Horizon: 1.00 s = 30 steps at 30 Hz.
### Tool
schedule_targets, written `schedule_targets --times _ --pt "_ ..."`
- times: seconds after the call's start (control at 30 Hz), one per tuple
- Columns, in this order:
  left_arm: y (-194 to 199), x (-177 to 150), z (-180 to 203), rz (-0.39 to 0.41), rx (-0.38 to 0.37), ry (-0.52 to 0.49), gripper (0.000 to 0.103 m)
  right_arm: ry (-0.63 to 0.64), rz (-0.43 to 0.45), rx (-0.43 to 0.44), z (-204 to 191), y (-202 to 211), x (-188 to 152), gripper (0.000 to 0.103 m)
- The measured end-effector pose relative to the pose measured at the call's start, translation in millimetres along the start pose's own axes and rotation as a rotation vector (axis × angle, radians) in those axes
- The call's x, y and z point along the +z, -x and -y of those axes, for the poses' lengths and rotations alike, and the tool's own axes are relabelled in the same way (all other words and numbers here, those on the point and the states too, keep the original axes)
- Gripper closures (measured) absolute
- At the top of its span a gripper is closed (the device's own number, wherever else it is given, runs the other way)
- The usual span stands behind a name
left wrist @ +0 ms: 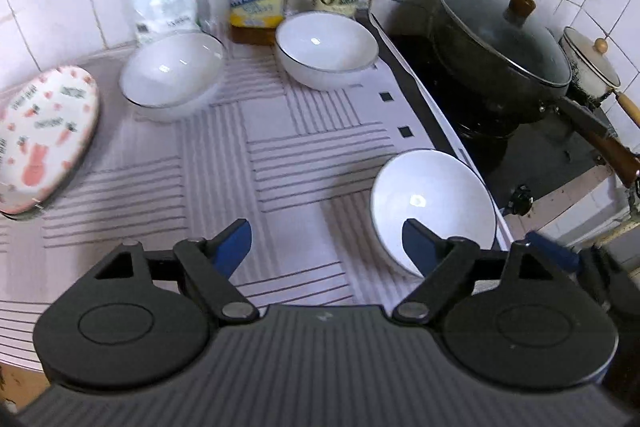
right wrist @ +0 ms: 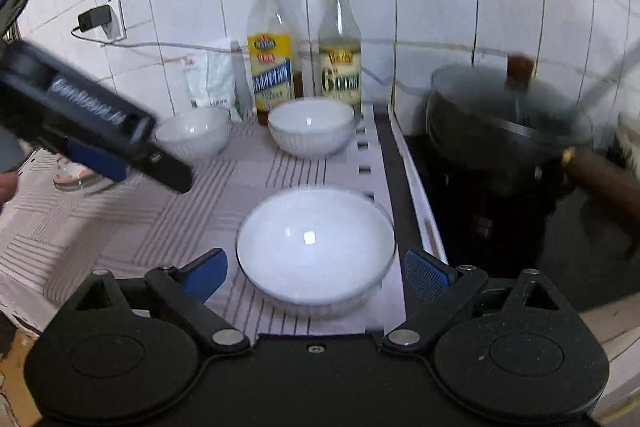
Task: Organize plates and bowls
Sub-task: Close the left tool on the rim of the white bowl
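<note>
Three white bowls stand on the striped cloth. The near bowl point(right wrist: 316, 247) lies just ahead of my right gripper point(right wrist: 316, 267), whose blue fingers point(right wrist: 208, 269) are open and flank the bowl's near side without touching it. In the left wrist view this same bowl point(left wrist: 434, 211) is at the lower right, partly behind one finger of my open, empty left gripper point(left wrist: 326, 243). The back-left bowl point(left wrist: 172, 75) and back-middle bowl point(left wrist: 326, 47) stand by the wall. A pink-patterned plate point(left wrist: 44, 139) lies at the far left. The left gripper point(right wrist: 144, 167) hovers over the plate point(right wrist: 76, 179) in the right wrist view.
Two bottles point(right wrist: 272, 67) point(right wrist: 340, 59) and a white bag point(right wrist: 210, 79) stand against the tiled wall behind the bowls. To the right, a black lidded pan point(left wrist: 500, 55) sits on the stove, with a small white pot point(left wrist: 592, 67) beyond it. A charger point(right wrist: 96, 21) is plugged into the wall.
</note>
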State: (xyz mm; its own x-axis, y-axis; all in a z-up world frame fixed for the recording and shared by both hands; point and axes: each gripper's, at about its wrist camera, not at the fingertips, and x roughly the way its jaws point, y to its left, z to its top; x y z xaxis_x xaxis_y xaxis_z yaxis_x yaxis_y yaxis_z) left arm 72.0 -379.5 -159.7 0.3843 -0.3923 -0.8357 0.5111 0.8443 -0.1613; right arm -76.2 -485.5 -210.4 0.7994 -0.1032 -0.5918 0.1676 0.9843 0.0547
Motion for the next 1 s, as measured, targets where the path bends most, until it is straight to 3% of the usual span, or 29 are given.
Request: schedule_targets --times 0.2,0.47,0.67,0.73,0.9,1.0 --pt "-32.3 -4.6 17.1 -0.034 -0.038 0.020 0.021 -0.003 -0.053 -0.018 6.3 -19.1 -25.2 0.005" --pt "-54.6 -6.5 33.1 -0.087 -0.040 0.029 0.026 0.017 -0.059 0.012 5.2 -45.5 -35.9 0.005" --pt "-64.8 -4.4 37.9 -0.116 -0.029 0.031 0.056 -0.028 -0.025 0.065 10.8 -56.5 -29.3 0.005" --pt "-67.5 -3.7 38.9 -0.127 -0.021 0.028 0.072 -0.027 -0.018 0.071 9.6 -60.4 -29.1 0.005" --pt "-71.0 -3.2 38.1 -0.137 0.004 0.020 0.089 -0.020 -0.006 0.079 8.2 -64.1 -29.7 0.004" --pt "-69.1 -3.5 34.9 -0.141 0.003 0.016 0.090 -0.023 -0.008 0.085 8.7 -62.9 -29.7 0.004"
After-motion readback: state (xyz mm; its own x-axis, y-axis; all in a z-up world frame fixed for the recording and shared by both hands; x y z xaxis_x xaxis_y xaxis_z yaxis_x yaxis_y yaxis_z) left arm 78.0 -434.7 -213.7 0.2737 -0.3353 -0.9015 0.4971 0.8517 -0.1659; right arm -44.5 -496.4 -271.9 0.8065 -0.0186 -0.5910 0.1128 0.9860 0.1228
